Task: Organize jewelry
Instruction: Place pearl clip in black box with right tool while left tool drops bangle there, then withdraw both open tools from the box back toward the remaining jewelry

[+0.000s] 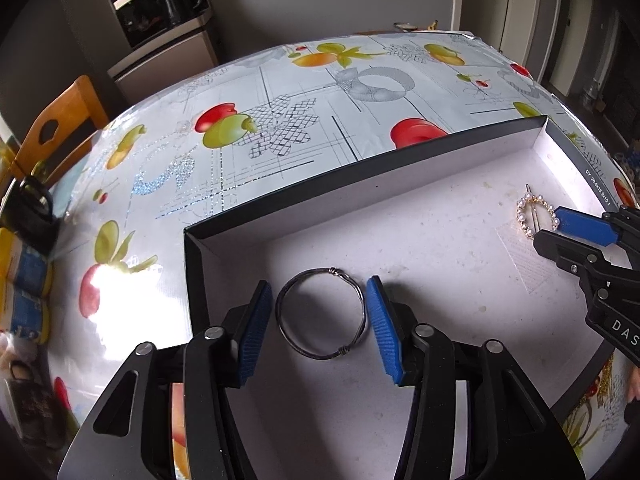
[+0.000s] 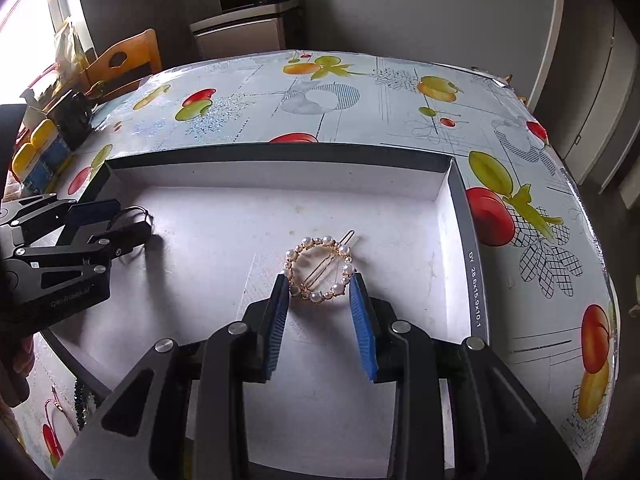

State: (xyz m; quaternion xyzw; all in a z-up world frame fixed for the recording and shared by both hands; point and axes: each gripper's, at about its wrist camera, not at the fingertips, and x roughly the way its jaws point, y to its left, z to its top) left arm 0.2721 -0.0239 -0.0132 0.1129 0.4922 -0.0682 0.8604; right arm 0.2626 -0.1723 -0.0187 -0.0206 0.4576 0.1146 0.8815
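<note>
Lying flat on white floor of shallow box (image 2: 460,208): pearl hair clip (image 2: 320,268), sitting between blue pads of right gripper (image 2: 320,292), pads just beside it. Reaching in at left: left gripper (image 2: 120,220) over dark wire bangle (image 2: 138,213).

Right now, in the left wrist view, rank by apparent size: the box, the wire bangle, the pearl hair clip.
1. Box, clearly largest.
2. Wire bangle.
3. Pearl hair clip, though it lies farther from the camera, so its true size against the bangle is unsure.

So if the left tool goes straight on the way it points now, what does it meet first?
Most likely the white floor of the box, just past the wire bangle lying between the left tool's pads. Depth is hard to judge, so the pads could touch the bangle first.
</note>
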